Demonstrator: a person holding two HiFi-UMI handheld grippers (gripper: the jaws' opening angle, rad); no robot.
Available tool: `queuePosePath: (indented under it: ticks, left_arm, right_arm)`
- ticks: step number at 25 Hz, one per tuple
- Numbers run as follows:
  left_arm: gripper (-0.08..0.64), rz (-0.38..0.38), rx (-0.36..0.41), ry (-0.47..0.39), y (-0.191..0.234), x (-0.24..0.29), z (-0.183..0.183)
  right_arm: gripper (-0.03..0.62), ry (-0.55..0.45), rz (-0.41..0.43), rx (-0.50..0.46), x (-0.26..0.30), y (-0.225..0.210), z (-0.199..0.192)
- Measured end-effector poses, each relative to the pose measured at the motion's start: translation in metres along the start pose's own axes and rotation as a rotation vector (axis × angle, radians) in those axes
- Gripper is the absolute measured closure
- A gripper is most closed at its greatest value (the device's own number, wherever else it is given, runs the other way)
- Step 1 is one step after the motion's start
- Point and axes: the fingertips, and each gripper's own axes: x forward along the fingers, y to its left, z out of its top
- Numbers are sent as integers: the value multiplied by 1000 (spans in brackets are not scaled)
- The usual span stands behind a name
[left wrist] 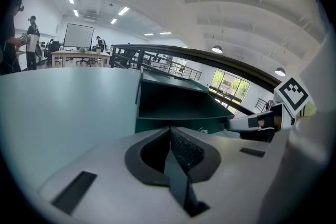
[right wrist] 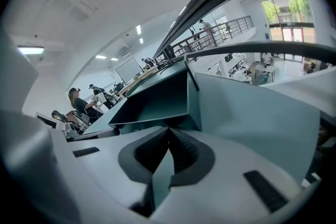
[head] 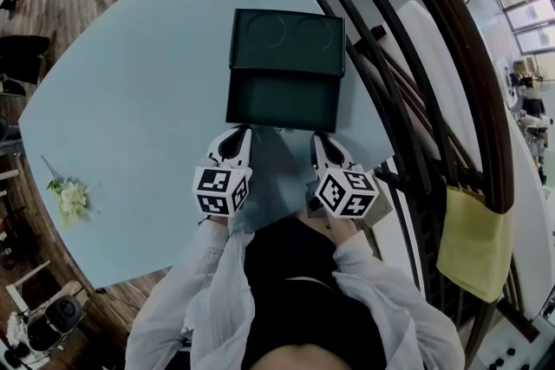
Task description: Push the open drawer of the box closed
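White sleeves (head: 217, 290) of the person fill the bottom of the head view, each arm ending in a gripper with its marker cube on top. The left gripper (head: 242, 131) and the right gripper (head: 317, 137) lie side by side on the pale blue desk (head: 130, 100), well apart from each other and both aimed the same way. In the left gripper view the fingers (left wrist: 185, 148) are pressed together at the tips with nothing between them. In the right gripper view the fingers (right wrist: 181, 147) are likewise closed tip to tip and empty.

Straight ahead of both sets of fingertips stands the dark green drawer (head: 282, 100), pulled out of the box (head: 287, 37) towards them, its hollow open to the top. The left fingertips sit at the left end of its front wall and the right fingertips at the right end. Whether they touch the wall cannot be told. The box body lies beyond the drawer, further from the fingers.

Far out to the left of the left fingers, a small bunch of flowers (head: 71, 199) lies near the desk edge. To the right of the right fingers a dark railing (head: 416, 100) runs past, with a yellow bag (head: 473, 243) hanging on it
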Motion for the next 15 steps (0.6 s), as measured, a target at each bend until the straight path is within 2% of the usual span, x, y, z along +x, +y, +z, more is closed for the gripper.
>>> queuePosePath:
  ticks: [15]
  left_arm:
    - [541, -3, 20, 6, -9, 4, 2]
  right_arm:
    - [584, -14, -3, -11, -2, -7, 13]
